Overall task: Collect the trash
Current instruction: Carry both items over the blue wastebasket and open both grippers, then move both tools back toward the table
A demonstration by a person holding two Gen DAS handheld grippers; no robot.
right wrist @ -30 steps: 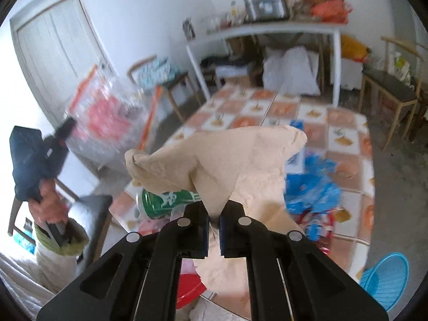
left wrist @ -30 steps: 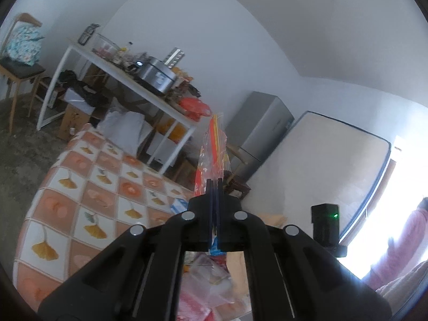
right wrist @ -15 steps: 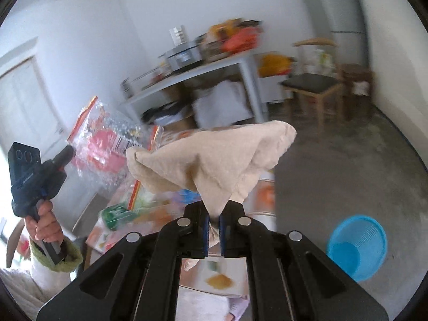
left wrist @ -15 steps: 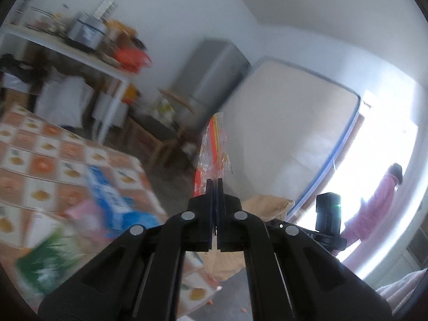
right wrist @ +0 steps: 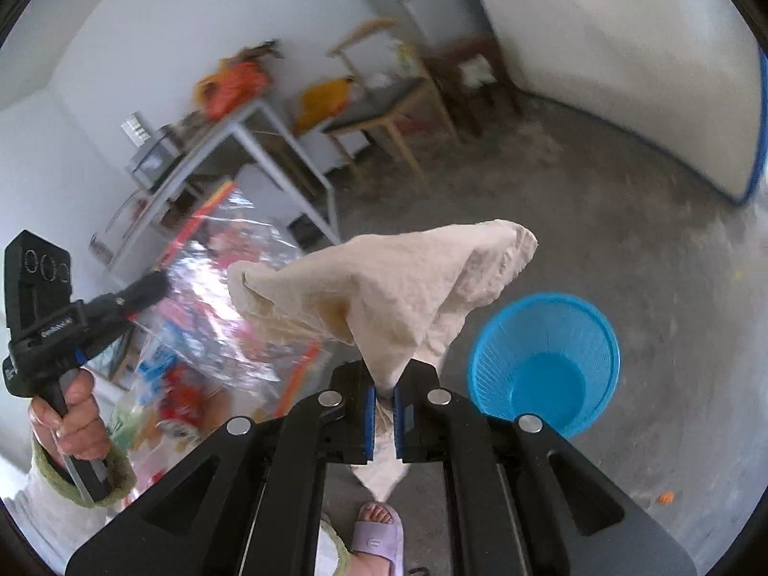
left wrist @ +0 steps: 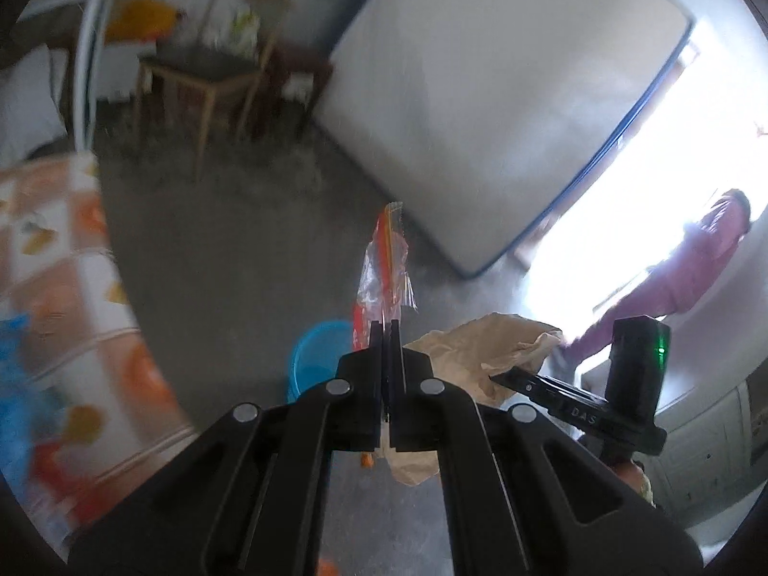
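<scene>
Both tools carry trash above the floor, and the blue basket (right wrist: 545, 365) on the floor is what the coming move turns on. From the right tool (right wrist: 382, 384) it lies just to the right and a little ahead, below the load. From the left tool (left wrist: 386, 331) it shows lower left of the tips, partly hidden behind them, so the right hand looks the nearer. The right tool pinches a crumpled tan paper (right wrist: 384, 288), which stands up from the tips and flops right, toward the basket. The left tool is pressed together on a clear plastic bag (left wrist: 384, 269) with a red strip, whose long axis runs up and away from the tips. A second ago both views faced the tiled surface and the white bench behind it, with the basket only at the right view's corner; now both point down at the floor, the surface (left wrist: 62, 249) at the left edge, the grips unchanged.
</scene>
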